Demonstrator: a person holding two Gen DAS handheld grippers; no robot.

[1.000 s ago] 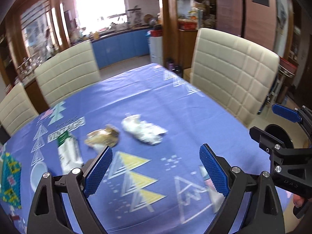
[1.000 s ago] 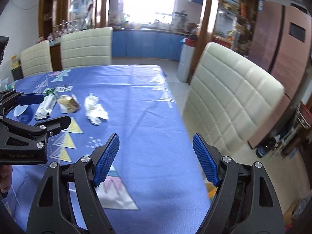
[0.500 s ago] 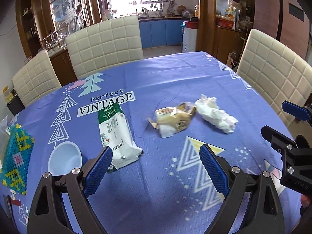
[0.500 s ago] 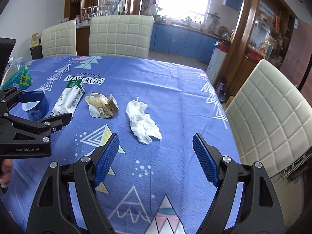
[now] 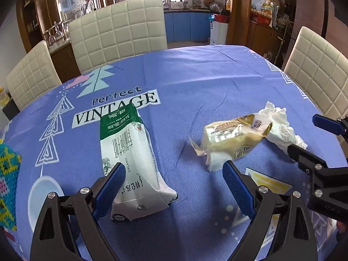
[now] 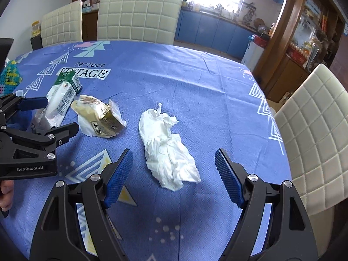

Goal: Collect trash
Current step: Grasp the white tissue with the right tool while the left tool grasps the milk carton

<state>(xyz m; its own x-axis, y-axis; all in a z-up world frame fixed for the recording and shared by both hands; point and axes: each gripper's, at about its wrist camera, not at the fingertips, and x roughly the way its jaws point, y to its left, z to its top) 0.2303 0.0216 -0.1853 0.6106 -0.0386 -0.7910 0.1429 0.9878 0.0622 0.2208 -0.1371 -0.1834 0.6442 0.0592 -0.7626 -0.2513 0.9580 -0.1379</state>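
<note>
Left gripper (image 5: 171, 180): tilted down toward the table, jaws wide apart and holding nothing; its left pad sits in front of the near end of the carton.
Right gripper (image 6: 174, 171): tilted down the same way, jaws wide apart and holding nothing; the tissue lies on the table just ahead of the gap between them.
Hands: only fingertips (image 6: 5, 192) of the person's left hand show, behind the left gripper's body.
Carton (image 5: 132, 158): green and white, crushed flat, lying lengthwise on the tablecloth, its green end over the printed word "VINTAGE".
Wrapper (image 5: 235, 139): gold, crumpled, between the carton and the tissue, its far end touching the tissue.
Tissue (image 6: 167, 150): white, crumpled, rightmost of the three pieces.
Tablecloth (image 6: 195, 76): blue with triangle prints.
Chairs (image 6: 139, 15): cream, quilted, standing round the table.
</note>
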